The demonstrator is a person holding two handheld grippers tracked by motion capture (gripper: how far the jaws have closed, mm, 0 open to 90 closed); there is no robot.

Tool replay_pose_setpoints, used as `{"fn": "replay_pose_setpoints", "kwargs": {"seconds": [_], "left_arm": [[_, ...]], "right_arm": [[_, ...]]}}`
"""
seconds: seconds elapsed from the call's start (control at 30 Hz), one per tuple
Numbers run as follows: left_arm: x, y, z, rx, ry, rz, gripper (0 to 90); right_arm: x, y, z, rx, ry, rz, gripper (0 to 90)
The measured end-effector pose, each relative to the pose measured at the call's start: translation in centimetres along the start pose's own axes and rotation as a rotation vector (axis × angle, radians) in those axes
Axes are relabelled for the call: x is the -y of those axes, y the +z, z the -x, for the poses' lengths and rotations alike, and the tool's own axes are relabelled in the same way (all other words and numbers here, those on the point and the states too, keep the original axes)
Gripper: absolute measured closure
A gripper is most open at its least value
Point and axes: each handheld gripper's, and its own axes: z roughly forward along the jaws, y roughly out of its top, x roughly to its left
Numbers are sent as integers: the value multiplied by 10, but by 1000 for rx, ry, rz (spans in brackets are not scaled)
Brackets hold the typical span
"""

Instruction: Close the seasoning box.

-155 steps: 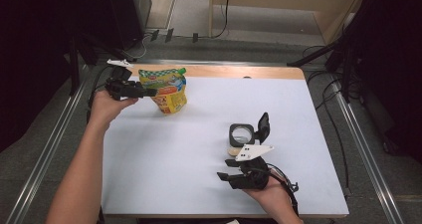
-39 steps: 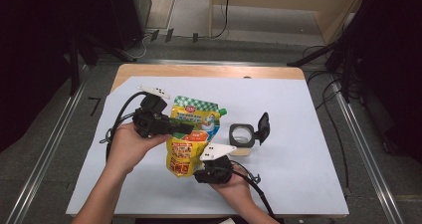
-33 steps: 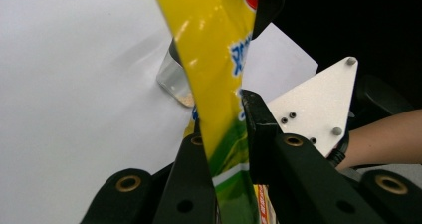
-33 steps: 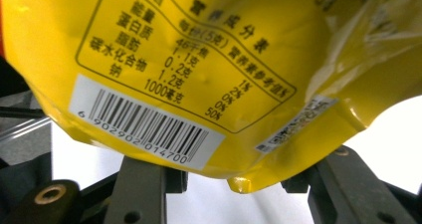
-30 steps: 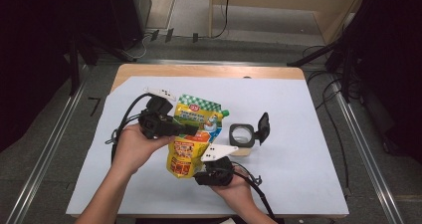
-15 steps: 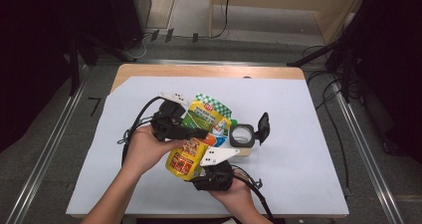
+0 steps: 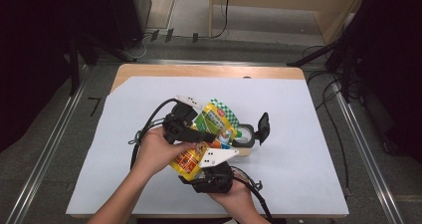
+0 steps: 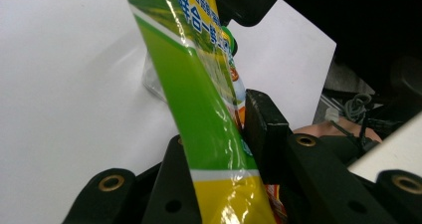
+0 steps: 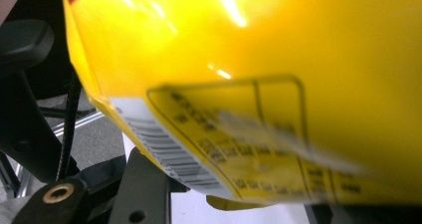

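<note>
A yellow and green snack pouch (image 7: 216,122) is held tilted above the white table sheet (image 7: 298,109). My left gripper (image 7: 209,136) is shut on its green side edge; in the left gripper view both jaws pinch the pouch (image 8: 199,84) at the left gripper (image 8: 221,134). Just below, my right gripper (image 7: 191,178) sits under the pouch's yellow lower end. In the right gripper view the yellow pouch (image 9: 249,59) hangs over the right gripper (image 9: 239,204), whose jaws stand wide apart, the right one nearly hidden.
A small clear round container (image 7: 244,134) stands just right of the pouch, its black hinged lid (image 7: 262,127) flipped open. Cables trail from both grippers over the sheet. Metal rails run along both sides of the table.
The left gripper carried the pouch from the far left to the middle, then further right toward the container. The right gripper came left beneath the pouch's lower end and has stayed there.
</note>
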Motion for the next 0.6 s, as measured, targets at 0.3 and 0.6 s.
{"fn": "replay_pose_setpoints", "kwargs": {"seconds": [0.3, 0.6], "left_arm": [[-3, 4, 0, 1, -19, 20, 798], [-4, 6, -1, -16, -35, 24, 769]], "right_arm": [[-1, 0, 0, 25, 22, 1, 586], [-1, 1, -1, 66, 27, -6, 522]]}}
